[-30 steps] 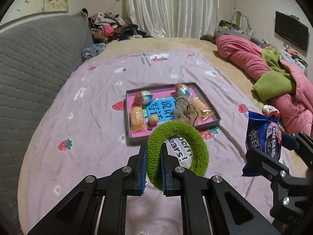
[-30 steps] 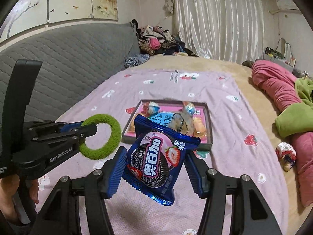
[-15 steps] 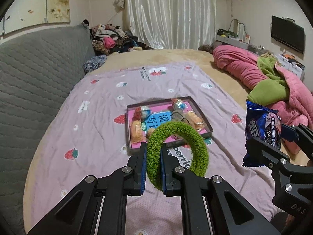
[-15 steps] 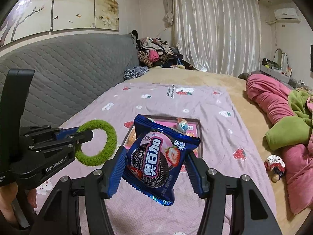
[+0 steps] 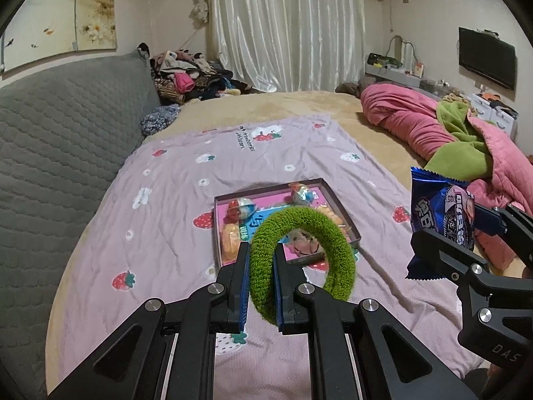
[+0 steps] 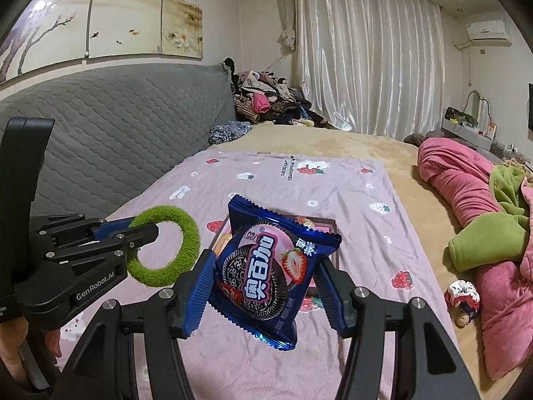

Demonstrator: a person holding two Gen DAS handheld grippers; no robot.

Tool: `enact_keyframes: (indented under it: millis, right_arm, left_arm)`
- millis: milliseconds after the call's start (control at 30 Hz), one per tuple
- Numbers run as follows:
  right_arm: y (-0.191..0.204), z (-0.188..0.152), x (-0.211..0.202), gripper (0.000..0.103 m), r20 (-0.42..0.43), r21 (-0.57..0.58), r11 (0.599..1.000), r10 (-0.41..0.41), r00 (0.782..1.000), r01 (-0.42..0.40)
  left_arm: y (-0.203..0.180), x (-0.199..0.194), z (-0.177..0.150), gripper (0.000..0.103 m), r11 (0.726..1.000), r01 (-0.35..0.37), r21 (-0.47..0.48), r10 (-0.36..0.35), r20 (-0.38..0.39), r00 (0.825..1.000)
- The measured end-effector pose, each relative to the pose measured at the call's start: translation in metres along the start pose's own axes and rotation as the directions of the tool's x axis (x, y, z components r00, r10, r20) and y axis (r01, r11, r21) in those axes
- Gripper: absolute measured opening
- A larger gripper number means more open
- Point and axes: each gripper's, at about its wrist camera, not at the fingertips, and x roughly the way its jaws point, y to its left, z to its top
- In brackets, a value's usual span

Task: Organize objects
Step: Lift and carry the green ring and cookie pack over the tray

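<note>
My left gripper (image 5: pixel 261 260) is shut on a fuzzy green ring (image 5: pixel 319 230), held in the air above the bed; the ring (image 6: pixel 181 250) also shows at the left of the right wrist view. My right gripper (image 6: pixel 263 266) is shut on a blue cookie packet (image 6: pixel 266 273) with a strawberry print, also lifted; the packet (image 5: pixel 439 213) appears at the right edge of the left wrist view. Beyond both lies a shallow pink tray (image 5: pixel 339 206) with several wrapped snacks, on a lilac strawberry-print blanket (image 5: pixel 166 220). The packet hides most of the tray (image 6: pixel 328 225) from the right wrist view.
A grey quilted headboard (image 5: pixel 60 140) runs along the left. A pink and green duvet (image 5: pixel 466 140) is heaped on the right. A small patterned scrunchie (image 6: pixel 463 300) lies by the duvet. A pile of clothes (image 6: pixel 266 100) sits at the bed's far end.
Both grippers have risen with the ring and the packet still held; the tray and blanket now look farther below and more of the room shows.
</note>
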Motion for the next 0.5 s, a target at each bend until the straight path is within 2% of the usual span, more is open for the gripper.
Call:
enact_keyframes:
  millis: [267,500]
  right_arm:
    - [-0.005,0.008,0.009,0.059,-0.002,-0.001,1.0,-0.002,1.0,0.002]
    - [-0.009,0.013,0.032,0.059,-0.02,-0.008,1.0,-0.003,1.0,0.003]
  left_arm:
    - [0.0,0.012,0.009,0.012,1.0,0.002,0.003,-0.002,-0.002,1.0]
    - [0.004,0.04,0.016,0.012,1.0,0.006,-0.008,-0.006,-0.022,1.0]
